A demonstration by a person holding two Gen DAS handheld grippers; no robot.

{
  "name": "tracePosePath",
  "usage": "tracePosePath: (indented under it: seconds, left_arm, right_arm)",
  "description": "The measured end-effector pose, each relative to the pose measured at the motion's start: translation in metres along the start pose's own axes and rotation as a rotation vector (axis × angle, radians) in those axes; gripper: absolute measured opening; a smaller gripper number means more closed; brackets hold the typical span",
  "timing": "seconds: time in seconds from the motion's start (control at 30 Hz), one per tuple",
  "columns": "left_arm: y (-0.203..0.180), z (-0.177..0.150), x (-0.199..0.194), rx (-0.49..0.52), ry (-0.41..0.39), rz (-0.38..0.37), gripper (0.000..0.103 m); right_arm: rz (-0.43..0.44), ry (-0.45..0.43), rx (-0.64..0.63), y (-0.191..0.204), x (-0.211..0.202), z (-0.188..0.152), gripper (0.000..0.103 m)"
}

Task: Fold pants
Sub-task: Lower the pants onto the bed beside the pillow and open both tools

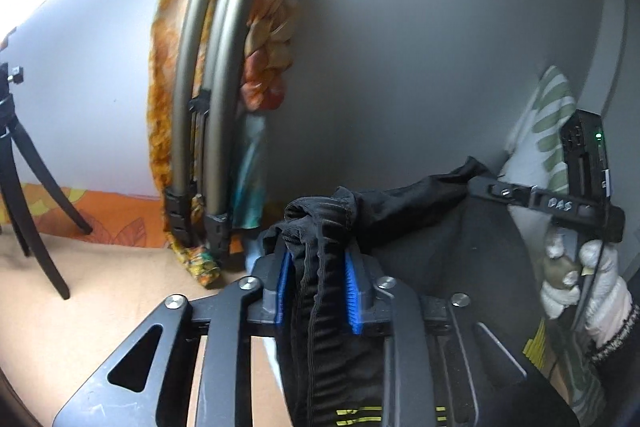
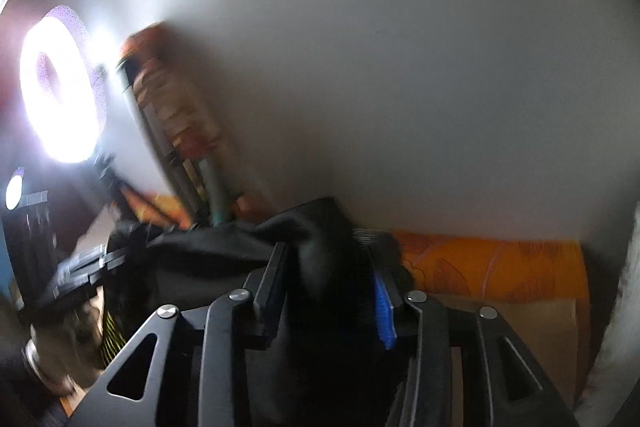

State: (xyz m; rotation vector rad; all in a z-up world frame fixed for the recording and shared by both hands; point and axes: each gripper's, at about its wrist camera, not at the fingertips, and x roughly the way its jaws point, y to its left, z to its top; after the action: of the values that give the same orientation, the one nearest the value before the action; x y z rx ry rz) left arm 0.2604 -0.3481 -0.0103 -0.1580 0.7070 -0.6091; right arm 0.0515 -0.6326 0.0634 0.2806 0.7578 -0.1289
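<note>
The black pants (image 1: 420,195) stretch between my two grippers, with yellow stripes showing low down. In the left wrist view, my left gripper (image 1: 316,259) has the ribbed waistband (image 1: 316,307) hanging loosely between its blue pads (image 1: 282,283), and the jaws stand a little apart. A white-gloved hand (image 1: 580,279) at the right holds the right gripper (image 1: 560,203), seen side-on. In the blurred right wrist view, my right gripper (image 2: 328,267) stands open with bunched black pants (image 2: 208,251) between its fingers. The left gripper (image 2: 80,275) shows as a blur at the left edge.
Grey folded tubes draped in orange patterned cloth (image 1: 208,87) lean on the grey wall. A black tripod (image 1: 24,195) stands at the left and a bright ring light (image 2: 60,91) glares. An orange sheet (image 2: 500,267) lines the wall's foot above the tan surface (image 1: 100,267). A green-striped pillow (image 1: 548,115) lies at the right.
</note>
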Motion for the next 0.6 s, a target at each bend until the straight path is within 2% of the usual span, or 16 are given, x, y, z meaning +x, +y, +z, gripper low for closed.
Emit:
tracePosePath:
  seconds: [0.03, 0.07, 0.17, 0.23, 0.33, 0.43, 0.6]
  left_arm:
    - [0.000, 0.001, 0.002, 0.003, 0.009, 0.029, 0.035]
    - [0.001, 0.002, 0.003, 0.006, 0.015, 0.056, 0.039]
    - [0.004, 0.005, 0.002, 0.019, 0.008, 0.124, 0.040]
    - [0.010, 0.009, -0.002, 0.000, 0.003, 0.154, 0.041]
    - [0.016, 0.010, -0.009, -0.001, 0.001, 0.167, 0.041]
    - [0.015, 0.008, -0.022, 0.017, 0.003, 0.165, 0.041]
    - [0.014, 0.009, -0.045, 0.031, 0.008, 0.143, 0.042]
  right_arm:
    - [-0.017, 0.001, 0.021, -0.003, 0.001, 0.001, 0.043]
    - [-0.041, 0.008, 0.017, -0.001, 0.003, 0.002, 0.045]
    - [-0.107, 0.027, -0.022, 0.008, 0.002, -0.001, 0.045]
    - [-0.103, 0.022, 0.007, 0.006, 0.002, 0.000, 0.048]
    - [-0.126, -0.003, 0.048, 0.003, -0.007, 0.005, 0.058]
    - [-0.151, -0.020, 0.083, -0.009, -0.020, 0.000, 0.059]
    - [-0.220, -0.060, 0.102, -0.007, -0.043, -0.003, 0.064]
